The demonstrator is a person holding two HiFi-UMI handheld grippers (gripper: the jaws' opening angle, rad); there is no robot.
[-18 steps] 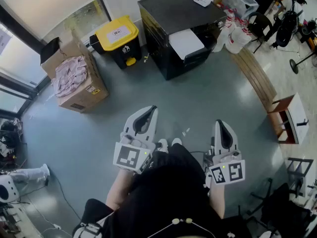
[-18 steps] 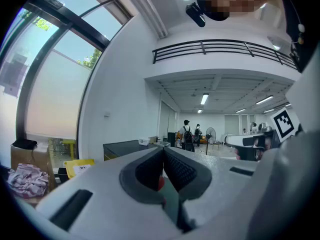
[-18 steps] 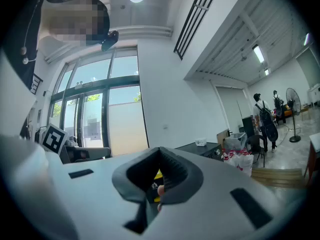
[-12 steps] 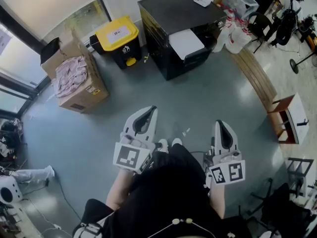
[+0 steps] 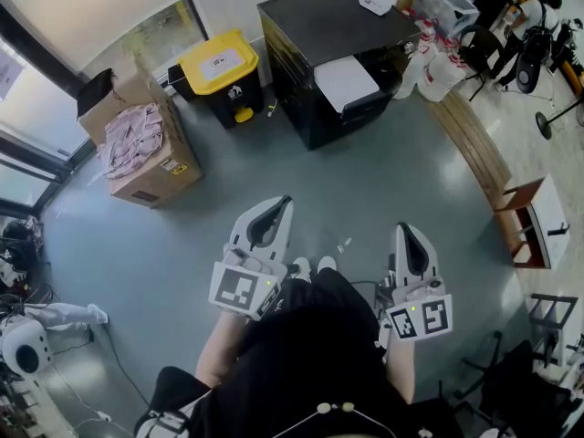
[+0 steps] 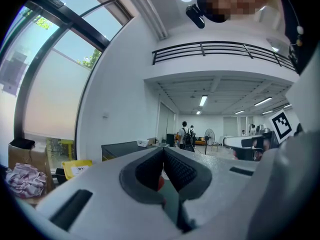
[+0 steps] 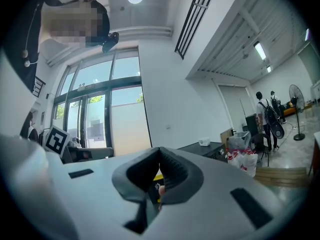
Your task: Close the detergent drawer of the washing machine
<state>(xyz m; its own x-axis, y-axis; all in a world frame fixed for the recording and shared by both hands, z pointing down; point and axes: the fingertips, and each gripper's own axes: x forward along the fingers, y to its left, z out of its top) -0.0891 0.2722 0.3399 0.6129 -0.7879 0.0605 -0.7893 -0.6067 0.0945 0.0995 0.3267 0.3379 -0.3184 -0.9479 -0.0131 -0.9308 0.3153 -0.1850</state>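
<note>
Grippers hold the same spots as a moment ago; I see only the head view drift slightly. Left gripper (image 5: 276,206) and right gripper (image 5: 407,234) sit level, side by side, grey fingers pressed together on nothing. Both point toward the boxy black washing machine (image 5: 319,26), well apart from it. A flat white panel (image 5: 345,80) juts from the machine's front; I cannot tell whether it is the drawer. A yellow-lidded bin (image 5: 217,62) stands beside the machine.

The washing machine (image 5: 324,21) is black, the bin (image 5: 217,64) black and yellow, the cardboard box (image 5: 153,177) brown.
</note>
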